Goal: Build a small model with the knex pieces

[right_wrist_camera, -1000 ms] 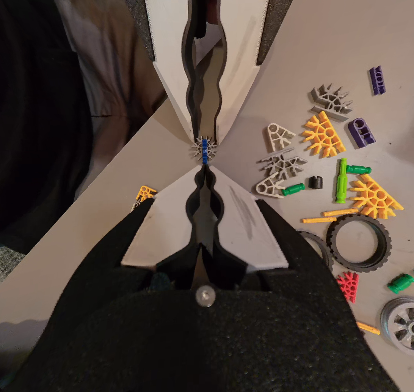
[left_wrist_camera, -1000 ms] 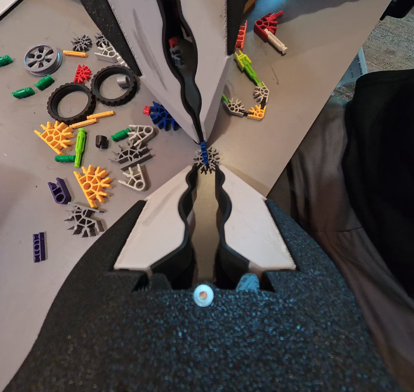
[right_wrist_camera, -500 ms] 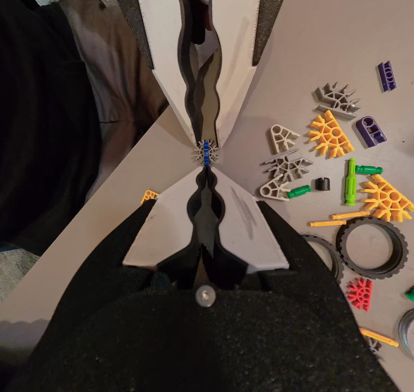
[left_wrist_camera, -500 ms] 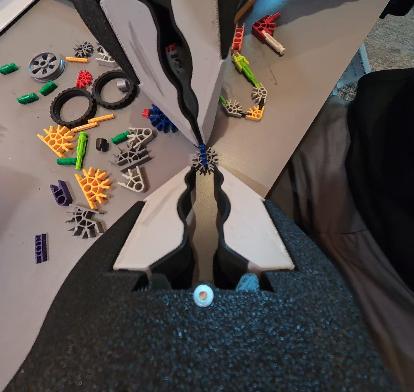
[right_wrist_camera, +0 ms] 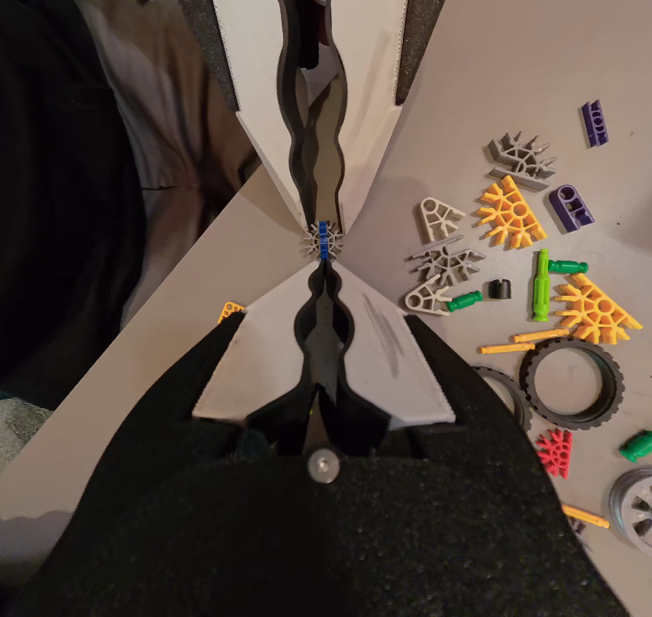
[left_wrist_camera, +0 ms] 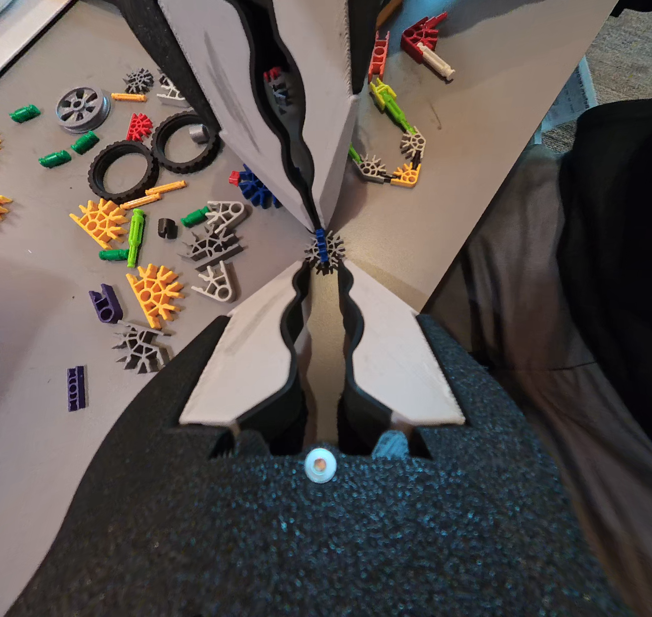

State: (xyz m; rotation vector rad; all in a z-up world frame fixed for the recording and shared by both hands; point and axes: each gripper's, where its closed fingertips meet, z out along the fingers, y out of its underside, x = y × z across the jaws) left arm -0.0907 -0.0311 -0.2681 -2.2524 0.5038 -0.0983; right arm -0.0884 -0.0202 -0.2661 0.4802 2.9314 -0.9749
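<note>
A grey snowflake connector (left_wrist_camera: 330,251) with a blue piece (left_wrist_camera: 320,243) set edge-on through its middle hangs above the grey table (left_wrist_camera: 405,233), near its edge. My left gripper (left_wrist_camera: 323,271) is shut on the connector's lower spokes. My right gripper (right_wrist_camera: 323,262) is shut on the end of the blue piece (right_wrist_camera: 321,243). The two grippers face each other tip to tip. In the right wrist view the left gripper's fingers (right_wrist_camera: 268,162) come down from the top around the connector (right_wrist_camera: 333,242). In the left wrist view the right gripper's fingers (left_wrist_camera: 229,99) come down from the top.
Loose parts lie on the table: two black tyres (left_wrist_camera: 121,173), a grey wheel hub (left_wrist_camera: 83,109), yellow fan connectors (left_wrist_camera: 155,295), green and orange rods, purple clips (left_wrist_camera: 106,303). A joined chain of parts (left_wrist_camera: 391,173) lies beyond the grippers. A person's lap (left_wrist_camera: 547,247) is past the table edge. Only a small space, under 4 cm, lies between the two pairs of fingers.
Both grippers keep the same hold on the joined pieces. The pair has drifted only slightly over the table; the loose parts shift a little in both views.
</note>
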